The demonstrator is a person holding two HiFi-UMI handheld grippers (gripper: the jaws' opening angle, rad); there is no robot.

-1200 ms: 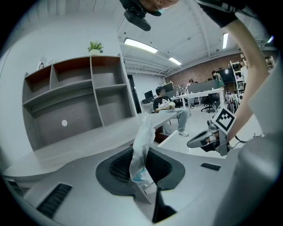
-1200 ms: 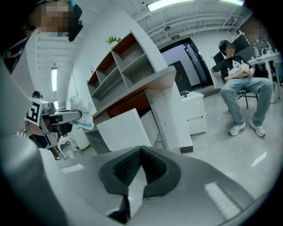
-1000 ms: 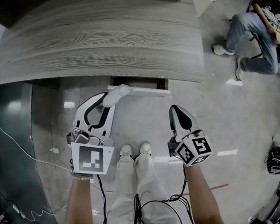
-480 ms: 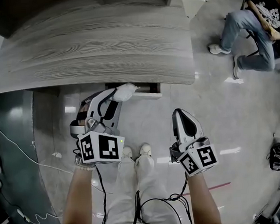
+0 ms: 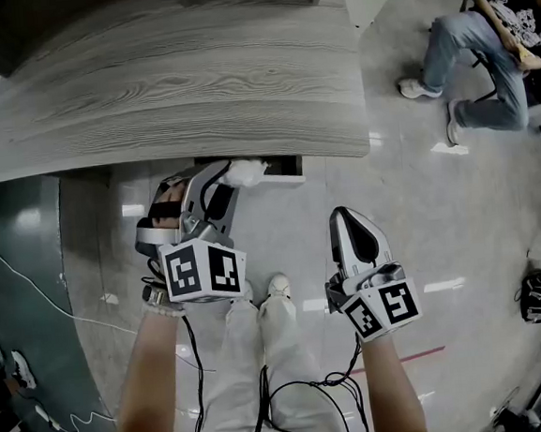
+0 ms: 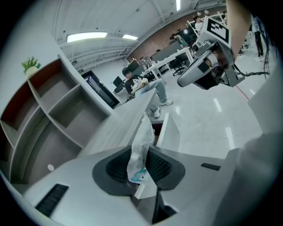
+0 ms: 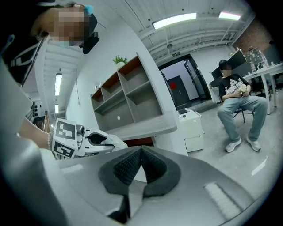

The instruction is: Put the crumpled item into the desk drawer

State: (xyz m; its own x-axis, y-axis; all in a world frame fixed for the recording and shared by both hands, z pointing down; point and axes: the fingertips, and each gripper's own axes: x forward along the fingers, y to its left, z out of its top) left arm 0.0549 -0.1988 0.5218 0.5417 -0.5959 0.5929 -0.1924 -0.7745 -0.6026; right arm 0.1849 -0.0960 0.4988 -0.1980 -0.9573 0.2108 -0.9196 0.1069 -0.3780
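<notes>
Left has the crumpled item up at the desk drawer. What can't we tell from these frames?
- Inside of the drawer: in the head view the desk top overhangs it; in the left gripper view the crumpled item and the drawer's own front cover it.
- Whether the item is past the drawer's rim: in the head view the left gripper and the item cover most of the opening.
- Print on the item: left gripper view, too small and creased.

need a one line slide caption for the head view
Left gripper holds the crumpled white item at the open drawer beneath the desk; right gripper hangs shut and empty.
</notes>
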